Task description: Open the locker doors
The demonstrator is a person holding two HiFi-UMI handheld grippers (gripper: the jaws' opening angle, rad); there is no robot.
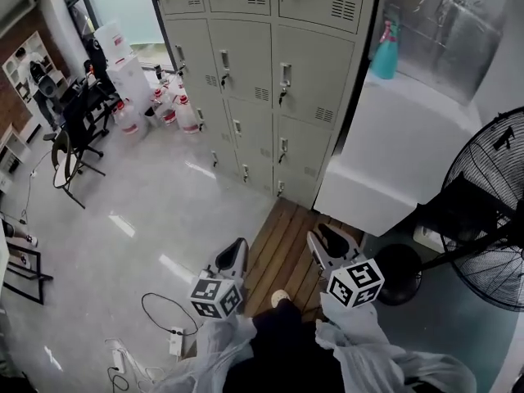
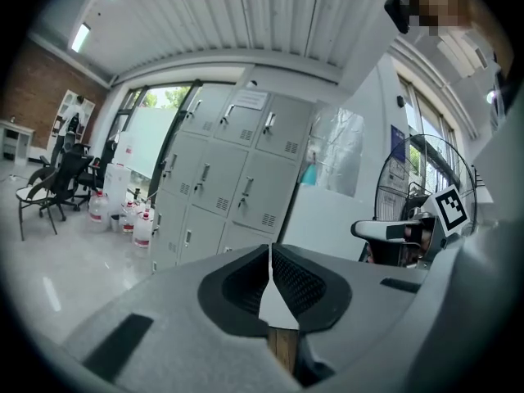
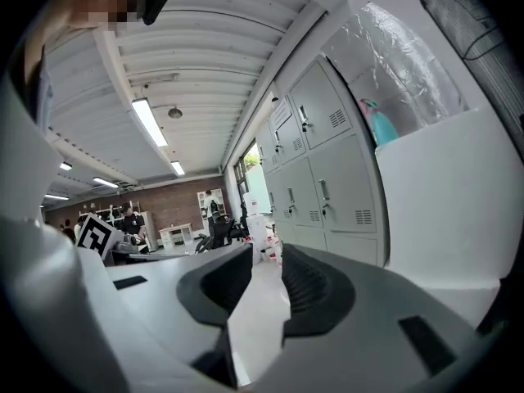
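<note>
**Facing the shut lockers with both tongs empty**

I hold my left gripper (image 1: pixel 237 250) with its jaws pressed together at the tips and nothing between them. My right gripper (image 1: pixel 326 240) has its jaws partway apart, and only floor shows in the gap. Both point toward the lockers (image 1: pixel 262 80), which stand ahead of me, well apart from the tongs, with every door closed. My foot rests on a slatted wooden board (image 1: pixel 282 256) at their base. A white cabinet (image 1: pixel 385 162) adjoins them on the right, with a teal spray bottle (image 1: pixel 386 49) on top. A black fan (image 1: pixel 491 211) stands to my right.
</note>
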